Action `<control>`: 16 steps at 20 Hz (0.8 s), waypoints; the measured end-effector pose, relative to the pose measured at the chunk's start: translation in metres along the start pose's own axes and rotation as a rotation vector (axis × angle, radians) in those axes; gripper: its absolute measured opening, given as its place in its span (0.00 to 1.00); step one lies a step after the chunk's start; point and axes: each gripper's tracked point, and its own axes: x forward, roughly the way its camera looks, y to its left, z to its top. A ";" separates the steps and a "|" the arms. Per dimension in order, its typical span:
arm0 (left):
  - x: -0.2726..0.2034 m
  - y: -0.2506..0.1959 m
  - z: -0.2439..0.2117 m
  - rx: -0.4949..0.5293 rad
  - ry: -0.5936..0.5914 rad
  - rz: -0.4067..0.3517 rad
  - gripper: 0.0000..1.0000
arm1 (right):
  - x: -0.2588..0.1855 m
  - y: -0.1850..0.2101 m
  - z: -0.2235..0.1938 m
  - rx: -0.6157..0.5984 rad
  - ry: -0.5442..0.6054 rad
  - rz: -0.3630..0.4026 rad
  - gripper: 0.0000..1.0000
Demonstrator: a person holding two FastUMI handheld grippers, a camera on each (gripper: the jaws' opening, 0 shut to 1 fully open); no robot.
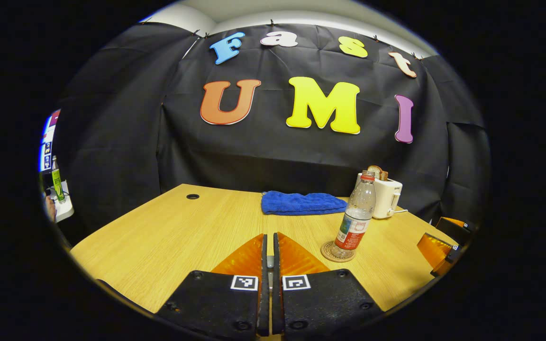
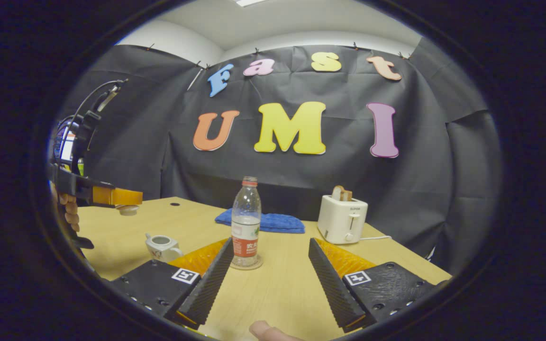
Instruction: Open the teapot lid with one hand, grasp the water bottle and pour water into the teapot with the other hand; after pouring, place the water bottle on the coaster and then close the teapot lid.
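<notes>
The clear water bottle [image 1: 356, 213] [image 2: 246, 222] with a red cap stands upright on a round coaster [image 1: 337, 253] [image 2: 247, 263]. A small white teapot [image 2: 161, 246] sits uncovered on the table, left of the bottle. Held by a hand, my left gripper [image 2: 131, 196] [image 1: 269, 237] hovers high above the table's left side, shut on the teapot lid [image 2: 128, 209], which hangs beneath its fingers. My right gripper [image 2: 270, 244] [image 1: 436, 251] is open just in front of the bottle, which stands near its left finger; nothing lies between its fingers.
A white toaster [image 1: 386, 196] [image 2: 342, 218] with a slice of bread stands at the back right, its cord trailing right. A folded blue towel [image 1: 301, 203] [image 2: 263, 221] lies behind the bottle. The wooden table [image 1: 168, 237] has a cable hole far left.
</notes>
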 end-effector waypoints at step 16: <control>0.058 -0.030 -0.052 -0.104 0.069 -0.064 0.05 | -0.004 -0.056 0.011 0.136 -0.037 -0.032 0.95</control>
